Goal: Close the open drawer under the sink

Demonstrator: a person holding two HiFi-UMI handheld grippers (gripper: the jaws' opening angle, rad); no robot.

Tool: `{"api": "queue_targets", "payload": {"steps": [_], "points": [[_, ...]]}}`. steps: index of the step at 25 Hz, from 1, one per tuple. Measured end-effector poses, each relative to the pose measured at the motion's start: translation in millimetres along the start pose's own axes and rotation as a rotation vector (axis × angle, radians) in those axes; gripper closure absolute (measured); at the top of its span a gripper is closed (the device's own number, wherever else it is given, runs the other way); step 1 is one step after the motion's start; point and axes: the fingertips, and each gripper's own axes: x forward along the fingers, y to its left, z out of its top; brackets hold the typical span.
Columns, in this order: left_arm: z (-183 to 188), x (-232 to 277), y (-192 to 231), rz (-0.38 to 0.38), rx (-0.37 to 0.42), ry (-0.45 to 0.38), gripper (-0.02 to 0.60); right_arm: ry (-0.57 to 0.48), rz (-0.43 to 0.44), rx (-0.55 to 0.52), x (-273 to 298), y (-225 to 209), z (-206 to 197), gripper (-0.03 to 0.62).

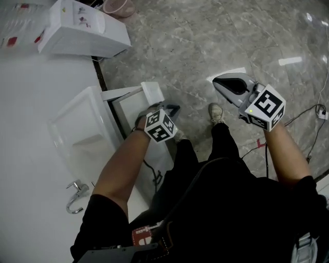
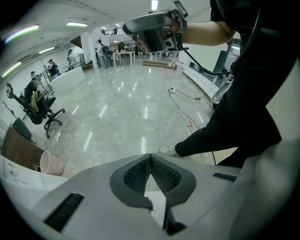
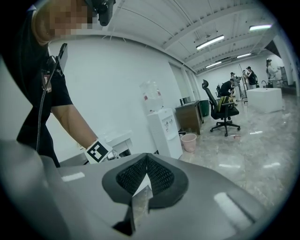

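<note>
Head view shows two hand-held grippers, one drawer, one sink, one tap, one water dispenser and one pink bin. The drawer (image 1: 152, 93) is white, with a plain white front panel. It stands pulled out from under the sink (image 1: 77, 128) over the marble floor (image 1: 205, 41). The sink is set in the white bench (image 1: 31, 154), and the tap (image 1: 76, 198) is at its near end. The left hand-held gripper (image 1: 172, 109) is low at the near side of the drawer; I cannot tell if it touches it. The right hand-held gripper (image 1: 217, 80) is held over the floor, well apart from the drawer. The water dispenser (image 1: 82, 28) and the pink bin (image 1: 119, 6) are at the far end.

Left gripper view shows its two jaws pressed together at the tips, with nothing between them. One office chair (image 2: 35, 105) stands on the floor beyond.

Right gripper view shows its two jaws also together at the tips and holding nothing.
</note>
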Motion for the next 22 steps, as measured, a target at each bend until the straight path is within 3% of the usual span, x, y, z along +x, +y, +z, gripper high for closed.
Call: {"api": "queue_targets", "payload": {"steps": [5,9,14,22], "points": [[-32,41,6,-0.076,0.051,0.138,0.584,0.004,0.011,0.024,7,-11,-27,0.592],[-51,64,13,-0.130,0.042,0.214,0.553,0.011,0.012,0.043,8,-22,-49,0.592],[-68,79,9,-0.201,0.096,0.321,0.526,0.014,0.013,0.086,6,-25,-74,0.592],[-111,107,10,-0.240,0.179,0.649,0.502,0.006,0.024,0.114,4,-23,-83,0.592]]}}
